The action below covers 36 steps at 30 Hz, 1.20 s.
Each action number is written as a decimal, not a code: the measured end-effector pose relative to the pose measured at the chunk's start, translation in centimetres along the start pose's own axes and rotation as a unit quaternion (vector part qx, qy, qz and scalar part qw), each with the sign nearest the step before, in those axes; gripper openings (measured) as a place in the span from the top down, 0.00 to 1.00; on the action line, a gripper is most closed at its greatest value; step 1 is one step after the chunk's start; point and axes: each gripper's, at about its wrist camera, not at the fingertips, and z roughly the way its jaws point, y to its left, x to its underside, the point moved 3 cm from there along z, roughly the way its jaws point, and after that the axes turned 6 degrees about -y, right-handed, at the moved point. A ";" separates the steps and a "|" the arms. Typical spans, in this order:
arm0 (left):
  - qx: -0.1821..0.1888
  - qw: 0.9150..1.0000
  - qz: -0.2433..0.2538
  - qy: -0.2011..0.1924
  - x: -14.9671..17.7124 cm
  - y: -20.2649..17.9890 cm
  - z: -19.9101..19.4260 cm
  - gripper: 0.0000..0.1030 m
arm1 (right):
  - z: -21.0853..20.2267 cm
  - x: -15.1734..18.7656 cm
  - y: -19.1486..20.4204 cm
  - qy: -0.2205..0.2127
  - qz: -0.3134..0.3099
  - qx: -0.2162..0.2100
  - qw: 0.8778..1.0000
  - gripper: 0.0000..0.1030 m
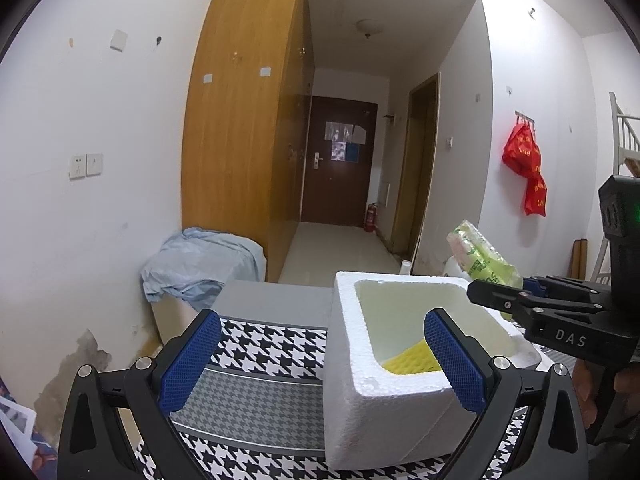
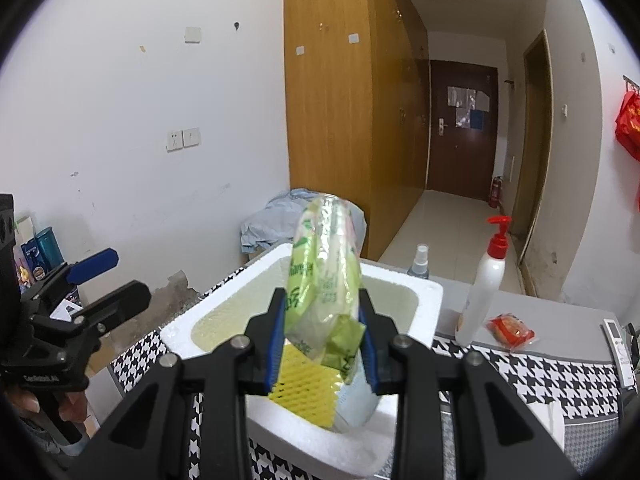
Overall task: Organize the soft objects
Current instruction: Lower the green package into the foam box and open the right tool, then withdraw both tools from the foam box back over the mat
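Green tissue pack x1 pinched in right gripper over 1 foam box; left gripper agape.

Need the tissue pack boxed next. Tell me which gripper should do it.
Right. The right gripper is shut on the green tissue pack, held over the foam box. The left gripper is open and holds nothing.

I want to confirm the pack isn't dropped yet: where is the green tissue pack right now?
The green tissue pack is clamped in the right gripper, held above the white foam box, over the yellow sponge inside it.
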 end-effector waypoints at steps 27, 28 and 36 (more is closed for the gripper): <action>0.014 1.000 0.000 0.006 -0.1 -0.8 0.1 0.01 | -1.4 0.1 -0.8 -0.018 0.011 0.015 1.000 0.00; 0.016 1.000 0.002 0.004 -0.2 -1.0 0.1 0.01 | -1.7 0.1 -0.9 -0.021 0.011 0.018 1.000 0.00; 0.020 1.000 0.013 0.003 -0.4 -2.8 -0.2 0.01 | -3.3 0.4 -1.9 -0.029 0.020 0.024 0.999 0.00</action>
